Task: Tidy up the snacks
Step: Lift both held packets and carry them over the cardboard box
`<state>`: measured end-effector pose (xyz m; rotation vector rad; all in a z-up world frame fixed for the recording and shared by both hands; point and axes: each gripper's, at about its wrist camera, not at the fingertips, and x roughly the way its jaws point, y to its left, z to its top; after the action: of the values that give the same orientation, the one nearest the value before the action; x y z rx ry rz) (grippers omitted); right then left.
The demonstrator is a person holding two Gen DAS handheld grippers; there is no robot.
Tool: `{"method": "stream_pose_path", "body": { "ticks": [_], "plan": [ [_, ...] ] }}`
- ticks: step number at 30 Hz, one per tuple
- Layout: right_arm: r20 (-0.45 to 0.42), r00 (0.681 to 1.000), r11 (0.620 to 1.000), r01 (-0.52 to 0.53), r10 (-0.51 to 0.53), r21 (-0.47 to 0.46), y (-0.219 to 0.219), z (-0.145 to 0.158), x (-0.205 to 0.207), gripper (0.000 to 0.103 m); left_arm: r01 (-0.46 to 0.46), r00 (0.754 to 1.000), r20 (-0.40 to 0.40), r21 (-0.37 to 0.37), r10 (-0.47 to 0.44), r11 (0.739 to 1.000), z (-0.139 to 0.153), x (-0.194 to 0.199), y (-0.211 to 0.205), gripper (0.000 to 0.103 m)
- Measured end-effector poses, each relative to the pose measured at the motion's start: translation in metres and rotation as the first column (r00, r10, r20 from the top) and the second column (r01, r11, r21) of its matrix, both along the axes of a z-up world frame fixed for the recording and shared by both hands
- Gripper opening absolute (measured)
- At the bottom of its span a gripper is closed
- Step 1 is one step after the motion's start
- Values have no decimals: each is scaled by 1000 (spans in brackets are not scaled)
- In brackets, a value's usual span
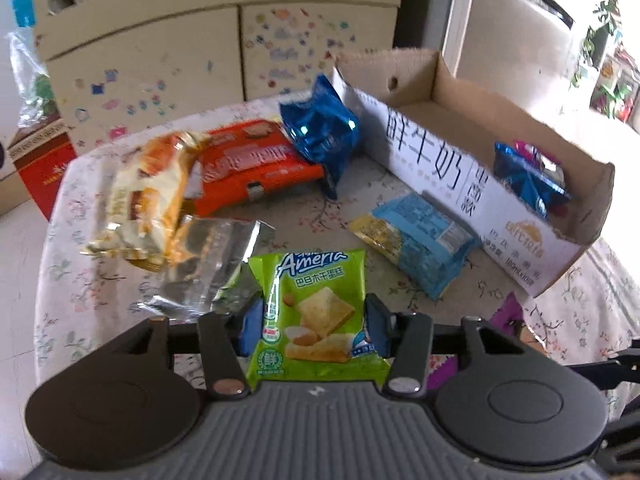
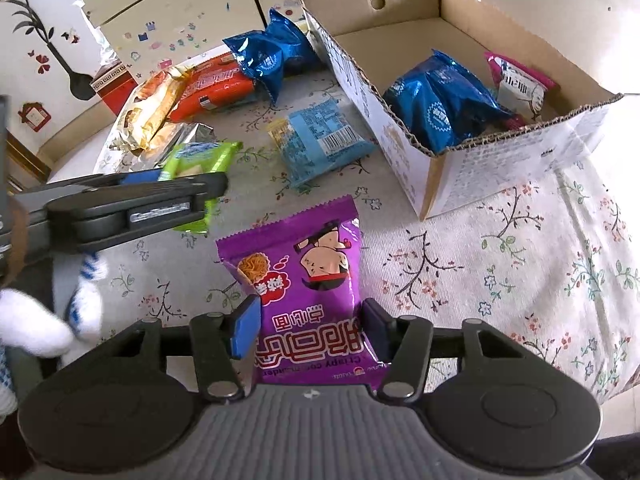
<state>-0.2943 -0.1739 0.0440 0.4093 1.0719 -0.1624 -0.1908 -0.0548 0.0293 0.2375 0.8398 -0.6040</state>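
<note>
floral tablecloth [image 2: 520,264] covered the table | sticker-dotted cream cabinet [image 1: 160,60] stood behind | red gift box [image 1: 40,164] sat on floor

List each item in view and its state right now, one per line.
left gripper: shut on green packet
right gripper: shut on purple packet
cardboard box: open, holding a blue bag and pink packet
light blue packet: lying on table
orange packet: lying on table

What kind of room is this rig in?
Probably a home living or dining area: a table under a floral tablecloth, a cream cabinet covered in children's stickers, and decorative flower wall decals. Loose snack packets and a reused cardboard milk box fit that.
</note>
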Motion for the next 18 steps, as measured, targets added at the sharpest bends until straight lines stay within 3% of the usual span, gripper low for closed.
{"method": "stream_pose_path", "body": {
  "ticks": [18],
  "plan": [
    [75, 997, 1000, -14, 13, 4, 4, 11, 11, 49, -134, 990, 33, -68, 136, 989, 22, -25, 48, 51]
  ]
}}
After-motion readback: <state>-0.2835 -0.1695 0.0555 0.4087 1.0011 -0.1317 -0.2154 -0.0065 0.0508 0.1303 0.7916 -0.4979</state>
